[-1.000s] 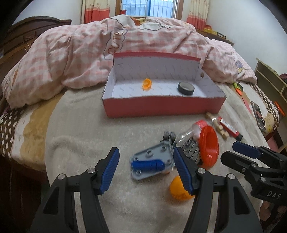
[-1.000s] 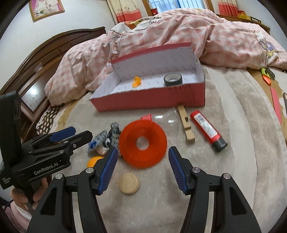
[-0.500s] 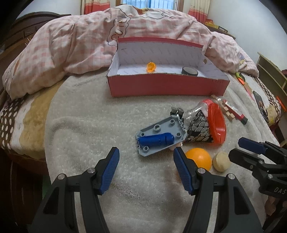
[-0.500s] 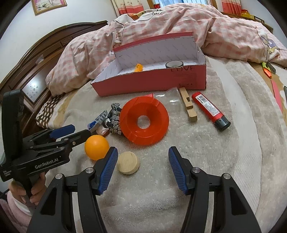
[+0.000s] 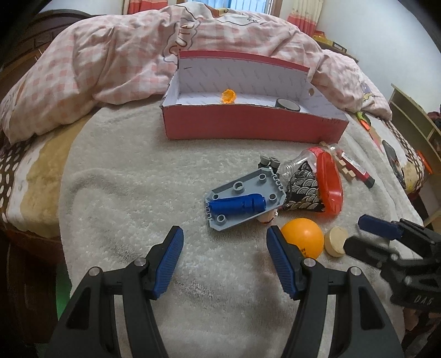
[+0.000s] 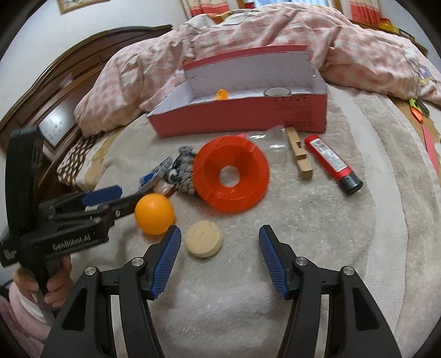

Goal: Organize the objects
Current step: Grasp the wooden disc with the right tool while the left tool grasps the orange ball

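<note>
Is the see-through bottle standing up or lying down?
Lying down. The bottle rests on its side on the blanket, behind the red funnel.

A pink checked quilt (image 5: 115, 55) lies heaped at the far side of the bed, behind a pale fuzzy blanket (image 5: 124, 192). A dark wooden headboard (image 6: 69, 91) stands at the left, and curtains (image 5: 306, 13) hang at the far window.

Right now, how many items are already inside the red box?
2 visible: a small orange object near the back wall's middle, and a black tape roll toward the red box's right end. The front wall may hide more.
</note>
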